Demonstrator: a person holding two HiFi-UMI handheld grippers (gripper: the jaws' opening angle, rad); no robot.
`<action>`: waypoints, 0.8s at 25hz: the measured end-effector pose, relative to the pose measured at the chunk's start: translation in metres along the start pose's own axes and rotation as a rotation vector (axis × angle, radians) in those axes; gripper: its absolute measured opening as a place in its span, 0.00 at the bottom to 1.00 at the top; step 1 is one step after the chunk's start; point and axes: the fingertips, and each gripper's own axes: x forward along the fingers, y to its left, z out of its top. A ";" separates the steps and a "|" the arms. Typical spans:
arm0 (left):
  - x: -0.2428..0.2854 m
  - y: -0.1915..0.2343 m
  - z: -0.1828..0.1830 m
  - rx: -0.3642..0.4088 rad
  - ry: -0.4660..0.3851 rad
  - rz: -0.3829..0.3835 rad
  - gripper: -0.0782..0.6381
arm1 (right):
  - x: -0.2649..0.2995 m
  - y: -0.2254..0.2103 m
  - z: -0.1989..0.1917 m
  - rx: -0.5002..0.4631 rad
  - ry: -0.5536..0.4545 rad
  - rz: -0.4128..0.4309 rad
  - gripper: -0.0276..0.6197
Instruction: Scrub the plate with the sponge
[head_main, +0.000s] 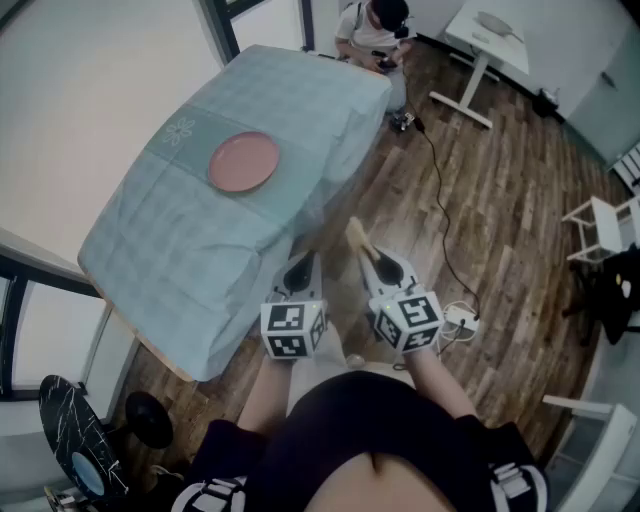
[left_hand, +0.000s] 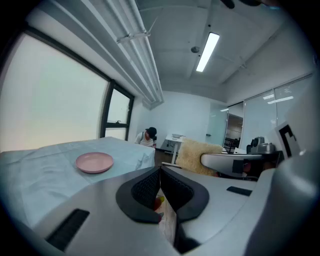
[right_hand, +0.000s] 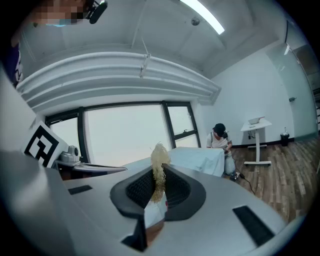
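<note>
A round pink plate (head_main: 243, 162) lies on the table's light blue cloth (head_main: 190, 250), far ahead of both grippers, and shows low at the left in the left gripper view as the plate (left_hand: 94, 162). My right gripper (head_main: 372, 262) is off the table's near corner, over the floor, shut on a tan fibrous sponge (head_main: 356, 236). The sponge (right_hand: 159, 167) stands edge-on between the right gripper (right_hand: 159, 186) jaws. My left gripper (head_main: 299, 270) hangs beside it at the cloth's edge. The left gripper (left_hand: 160, 175) jaws meet with nothing in them. The sponge (left_hand: 199, 156) shows to its right.
A person (head_main: 373, 28) crouches on the floor at the table's far end. A white desk (head_main: 489, 36) stands beyond. A black cable (head_main: 437, 190) runs over the wood floor to a white power strip (head_main: 461, 321). White frames (head_main: 605, 225) stand at the right, a black disc (head_main: 75, 440) low left.
</note>
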 end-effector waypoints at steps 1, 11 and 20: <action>-0.002 -0.009 -0.002 -0.020 -0.005 -0.003 0.12 | -0.008 -0.002 0.000 -0.015 0.004 0.007 0.10; -0.023 -0.047 -0.008 -0.125 -0.032 0.001 0.12 | -0.058 0.008 -0.007 -0.057 0.035 0.062 0.10; -0.031 -0.023 -0.008 -0.141 -0.024 0.032 0.12 | -0.036 0.038 0.002 -0.032 -0.009 0.157 0.10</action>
